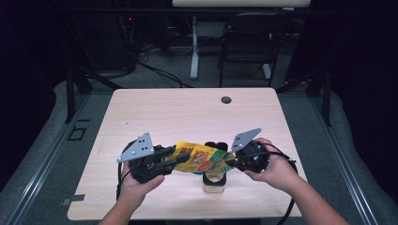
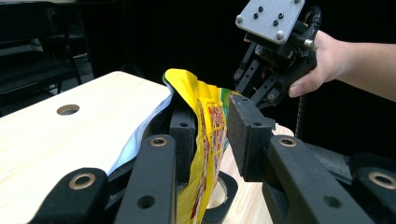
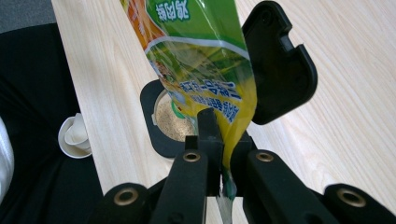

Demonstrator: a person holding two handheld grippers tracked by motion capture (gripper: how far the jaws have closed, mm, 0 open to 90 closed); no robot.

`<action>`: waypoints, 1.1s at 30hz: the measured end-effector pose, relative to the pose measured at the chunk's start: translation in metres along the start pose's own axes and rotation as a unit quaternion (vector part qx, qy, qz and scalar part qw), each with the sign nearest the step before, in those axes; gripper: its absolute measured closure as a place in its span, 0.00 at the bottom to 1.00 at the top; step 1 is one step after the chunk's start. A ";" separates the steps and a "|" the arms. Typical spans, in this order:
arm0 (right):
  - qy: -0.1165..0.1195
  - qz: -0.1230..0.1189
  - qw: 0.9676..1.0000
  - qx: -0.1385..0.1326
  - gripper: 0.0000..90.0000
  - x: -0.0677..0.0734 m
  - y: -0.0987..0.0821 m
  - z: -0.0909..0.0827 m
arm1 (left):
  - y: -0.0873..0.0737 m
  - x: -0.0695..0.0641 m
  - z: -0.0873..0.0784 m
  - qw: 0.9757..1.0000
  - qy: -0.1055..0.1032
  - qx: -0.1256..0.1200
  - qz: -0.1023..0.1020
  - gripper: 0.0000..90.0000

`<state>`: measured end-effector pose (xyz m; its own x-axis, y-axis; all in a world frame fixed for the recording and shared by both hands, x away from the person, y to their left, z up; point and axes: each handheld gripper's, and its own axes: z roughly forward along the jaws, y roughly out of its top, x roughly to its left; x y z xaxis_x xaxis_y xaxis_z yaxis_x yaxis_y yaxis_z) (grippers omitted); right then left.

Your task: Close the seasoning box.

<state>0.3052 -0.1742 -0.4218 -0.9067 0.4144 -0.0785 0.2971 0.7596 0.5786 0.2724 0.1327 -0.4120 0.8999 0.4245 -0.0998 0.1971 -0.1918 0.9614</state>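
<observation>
A yellow and green food pouch (image 1: 199, 158) hangs tilted between both grippers, above a small container (image 1: 214, 180) near the table's front edge. My left gripper (image 1: 176, 159) is shut on the pouch's yellow upper end (image 2: 205, 121), one pad on each side. My right gripper (image 3: 223, 135) is shut on the pouch's lower green corner (image 3: 205, 60), right over the container's mouth (image 3: 173, 123). Beige grainy contents show inside the container. Its black lid (image 3: 280, 65) stands flipped open behind the pouch. In the left gripper view the right gripper (image 2: 261, 86) sits beyond the pouch, held by a hand.
The light wooden table (image 1: 187, 108) has a round cable hole (image 1: 226, 100) near its far edge. A chair (image 1: 248, 37) and a desk leg stand on the floor beyond it. A small white cup (image 3: 74, 135) lies off the table's near edge.
</observation>
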 end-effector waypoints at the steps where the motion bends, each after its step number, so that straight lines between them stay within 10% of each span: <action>1: 0.000 0.000 1.000 0.000 0.98 0.000 0.000 -0.001 | 0.000 0.000 0.000 1.000 0.000 0.000 0.000 0.80; 33: -0.003 0.000 1.000 0.002 0.98 -0.001 0.004 0.004 | 0.002 0.002 -0.001 1.000 0.007 -0.001 -0.001 0.80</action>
<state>0.3086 -0.1698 -0.4227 -0.9053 0.4166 -0.0835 0.2974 0.7618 0.5755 0.2737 0.1339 -0.4101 0.8941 0.4368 -0.0992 0.1992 -0.1893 0.9615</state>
